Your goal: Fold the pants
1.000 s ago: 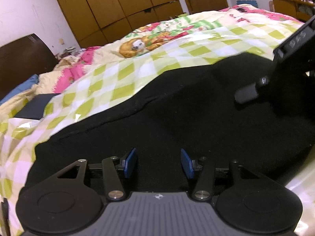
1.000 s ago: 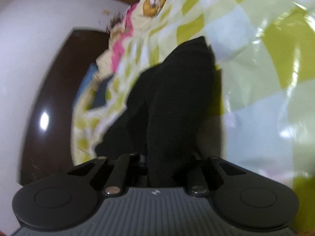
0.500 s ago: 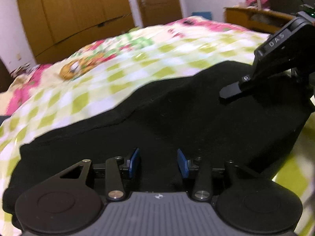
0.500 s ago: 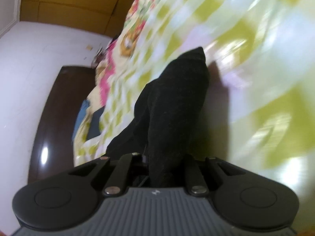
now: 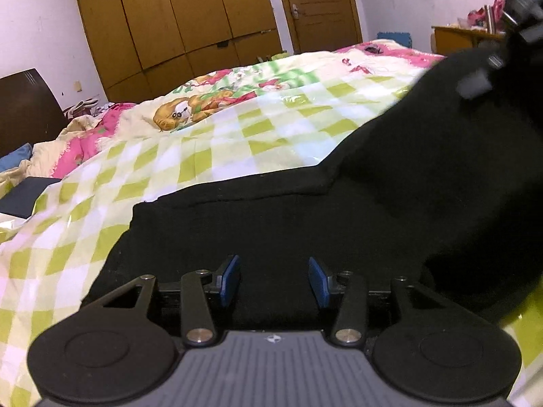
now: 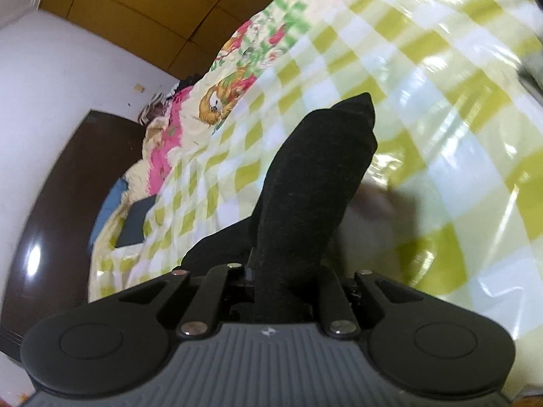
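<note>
Right tool (image 6: 286, 291) grips black pants (image 6: 312, 183) above checked bedcover (image 6: 441, 108).

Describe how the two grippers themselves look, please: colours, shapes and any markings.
Both share one build. The left gripper has a grey ribbed body with a small white logo, two round black discs at its sides, black link bars with silver pivot pins, and blue pads. The right gripper shows the same grey ribbed body, logo, discs and silver pins; its pads are hidden.

Black pants (image 6: 305, 203) hide the right gripper (image 6: 286, 291) fingertips.
</note>
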Demonstrator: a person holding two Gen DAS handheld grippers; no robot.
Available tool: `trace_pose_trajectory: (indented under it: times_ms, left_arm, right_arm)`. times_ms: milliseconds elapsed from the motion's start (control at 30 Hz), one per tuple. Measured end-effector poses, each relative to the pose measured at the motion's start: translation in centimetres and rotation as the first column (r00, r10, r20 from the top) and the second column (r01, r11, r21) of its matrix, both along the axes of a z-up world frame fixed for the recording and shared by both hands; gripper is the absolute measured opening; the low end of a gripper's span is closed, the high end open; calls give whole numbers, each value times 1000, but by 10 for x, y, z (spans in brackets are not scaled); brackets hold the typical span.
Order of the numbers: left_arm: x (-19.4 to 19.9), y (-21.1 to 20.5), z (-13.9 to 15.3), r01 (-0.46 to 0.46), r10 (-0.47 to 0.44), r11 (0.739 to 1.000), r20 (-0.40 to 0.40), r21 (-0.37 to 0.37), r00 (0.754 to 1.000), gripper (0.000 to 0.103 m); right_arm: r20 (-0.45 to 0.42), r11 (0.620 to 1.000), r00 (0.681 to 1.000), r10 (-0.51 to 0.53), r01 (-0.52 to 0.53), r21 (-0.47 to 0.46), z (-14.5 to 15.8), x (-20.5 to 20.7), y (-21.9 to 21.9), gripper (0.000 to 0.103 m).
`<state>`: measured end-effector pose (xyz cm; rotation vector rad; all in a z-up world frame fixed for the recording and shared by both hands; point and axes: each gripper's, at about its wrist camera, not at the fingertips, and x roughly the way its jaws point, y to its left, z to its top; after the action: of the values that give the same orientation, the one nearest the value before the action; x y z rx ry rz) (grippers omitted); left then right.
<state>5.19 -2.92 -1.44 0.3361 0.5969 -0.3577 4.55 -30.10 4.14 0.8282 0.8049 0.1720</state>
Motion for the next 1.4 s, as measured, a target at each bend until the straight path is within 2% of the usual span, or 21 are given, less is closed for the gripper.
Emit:
trace_pose_trajectory:
  times_ms: [100,300,467,600,733,833,967,1067,1200,1333,1400]
  left_arm:
    - [-4,5,-2,5,-5,1000,0,-27,1000,59]
    - [-3,24,-3,21,-27,994,-53,-109,998,60]
    - [1,42,-2,-5,-16,980,-105,-200,994,61]
    - [0,69,3,-47,5,954,-141,-296,990,61]
    - [-7,92,4,-79,23,930,-159,-360,987,61]
    - [-7,90,-1,-84,24,937,-177,-340,984,61]
    - [-9,90,0,-76,17,936,-172,-343,985,61]
    - [-12,98,1,-81,14,926,-180,-369,983,61]
    - [-6,108,2,-97,21,914,-193,-394,981,61]
    - [-10,110,4,-99,34,918,-171,-385,985,61]
    - [-12,115,6,-114,52,912,-165,-395,985,61]
  right_arm:
    - [-9,995,1000,26,-26,-97,23,15,32,15]
    - [-41,974,995,95,-101,-203,44,40,94,16]
    - [-108,939,981,160,-185,-290,44,65,160,17]
    - [-148,919,974,169,-210,-334,27,80,193,18]
    - [-176,909,968,181,-233,-345,11,87,218,21]
    - [-193,888,962,195,-257,-381,9,90,233,22]
    - [-182,910,960,215,-264,-320,16,93,243,48]
    - [-156,907,957,246,-284,-312,21,92,254,48]
    - [-144,916,943,299,-326,-234,23,89,262,47]
    - [-102,906,950,296,-313,-284,33,85,259,47]
    - [-93,896,947,308,-322,-305,35,80,254,47]
